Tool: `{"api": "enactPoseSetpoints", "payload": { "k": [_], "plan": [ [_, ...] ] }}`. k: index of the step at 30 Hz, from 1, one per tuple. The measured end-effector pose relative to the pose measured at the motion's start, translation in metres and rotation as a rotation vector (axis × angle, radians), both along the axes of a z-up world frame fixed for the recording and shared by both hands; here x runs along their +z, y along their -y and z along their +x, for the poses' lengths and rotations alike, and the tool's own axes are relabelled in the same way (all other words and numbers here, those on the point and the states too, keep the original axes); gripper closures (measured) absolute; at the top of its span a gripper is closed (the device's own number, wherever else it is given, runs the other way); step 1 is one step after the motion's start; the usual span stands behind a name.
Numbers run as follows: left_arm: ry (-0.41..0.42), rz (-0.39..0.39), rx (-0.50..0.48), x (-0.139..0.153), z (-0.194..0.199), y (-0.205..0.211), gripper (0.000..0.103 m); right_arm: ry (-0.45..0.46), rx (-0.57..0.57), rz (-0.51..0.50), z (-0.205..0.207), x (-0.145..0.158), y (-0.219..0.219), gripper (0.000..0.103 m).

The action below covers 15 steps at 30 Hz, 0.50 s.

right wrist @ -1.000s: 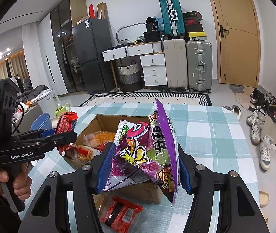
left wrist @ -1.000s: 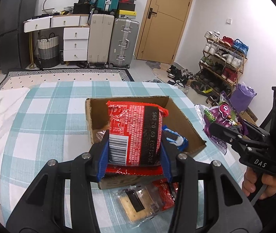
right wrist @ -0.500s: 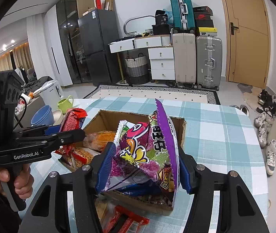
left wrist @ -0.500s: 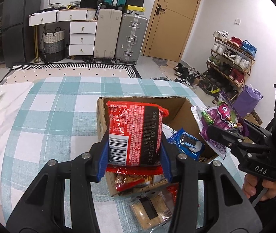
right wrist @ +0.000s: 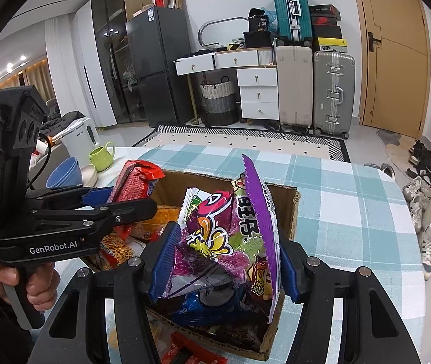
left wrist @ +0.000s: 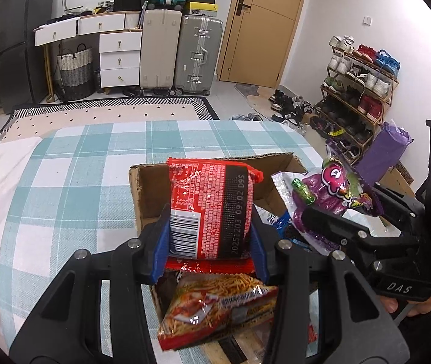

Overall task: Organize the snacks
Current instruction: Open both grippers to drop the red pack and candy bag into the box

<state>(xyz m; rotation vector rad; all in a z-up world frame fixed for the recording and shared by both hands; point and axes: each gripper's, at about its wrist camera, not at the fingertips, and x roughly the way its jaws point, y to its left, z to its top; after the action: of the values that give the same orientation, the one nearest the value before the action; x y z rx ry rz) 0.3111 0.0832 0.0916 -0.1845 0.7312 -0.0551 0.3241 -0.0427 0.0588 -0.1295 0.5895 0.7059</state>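
Observation:
My left gripper [left wrist: 210,242] is shut on a red snack packet [left wrist: 212,206] with a barcode, held upright over the open cardboard box [left wrist: 145,194]. My right gripper [right wrist: 224,251] is shut on a purple snack bag [right wrist: 215,233], also above the box [right wrist: 285,206]. In the left wrist view the purple bag [left wrist: 336,188] and right gripper [left wrist: 330,221] hang at the right. The right wrist view has the left gripper [right wrist: 118,203] and red packet [right wrist: 133,182] at the left. Inside the box lie an orange noodle-snack bag [left wrist: 218,306] and a blue packet [right wrist: 212,306].
The box stands on a table with a teal checked cloth [left wrist: 72,188]. A green mug [right wrist: 103,157], blue bowls [right wrist: 63,173] and a white kettle [right wrist: 79,136] stand at the table's left. A red packet [right wrist: 191,352] lies on the cloth in front of the box.
Both grippers have moved forward and a little down with their packets, from the box's near side to above its inside. The box fills more of both views.

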Motion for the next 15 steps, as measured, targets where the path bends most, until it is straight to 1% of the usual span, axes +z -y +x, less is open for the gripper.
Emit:
{"api": "enactPoseSetpoints", "payload": {
  "k": [4, 6, 7, 8, 10, 11, 12, 14, 15],
  "plan": [
    [-0.009, -0.005, -0.002, -0.006, 0.01, -0.002, 0.061, -0.009, 0.006, -0.011, 0.005, -0.004, -0.005, 0.042],
    [-0.011, -0.003, -0.003, -0.007, 0.012, -0.003, 0.061, 0.002, 0.008, -0.027, 0.004, -0.004, -0.009, 0.042],
    [-0.013, 0.0, -0.002, -0.008, 0.013, -0.003, 0.061, 0.02, 0.012, -0.037, 0.002, -0.003, -0.01, 0.037],
    [-0.015, 0.005, 0.001, -0.009, 0.015, -0.003, 0.061, 0.042, 0.013, -0.04, -0.002, -0.001, -0.01, 0.028],
    [-0.02, 0.013, 0.009, -0.01, 0.015, -0.004, 0.06, 0.067, 0.013, -0.031, -0.01, 0.003, -0.008, 0.02],
    [-0.024, 0.012, 0.01, -0.01, 0.014, -0.005, 0.059, 0.069, 0.013, -0.028, -0.011, 0.004, -0.007, 0.019],
    [-0.025, 0.012, 0.012, -0.009, 0.013, -0.005, 0.057, 0.067, 0.007, -0.028, -0.015, 0.006, -0.005, 0.018],
    [-0.03, 0.013, 0.021, -0.008, 0.01, -0.005, 0.043, 0.06, -0.01, -0.028, -0.02, 0.009, 0.001, 0.011],
    [-0.023, 0.011, 0.022, -0.006, 0.006, -0.004, 0.039, 0.058, -0.02, -0.029, -0.024, 0.01, 0.004, 0.009]
  ]
}}
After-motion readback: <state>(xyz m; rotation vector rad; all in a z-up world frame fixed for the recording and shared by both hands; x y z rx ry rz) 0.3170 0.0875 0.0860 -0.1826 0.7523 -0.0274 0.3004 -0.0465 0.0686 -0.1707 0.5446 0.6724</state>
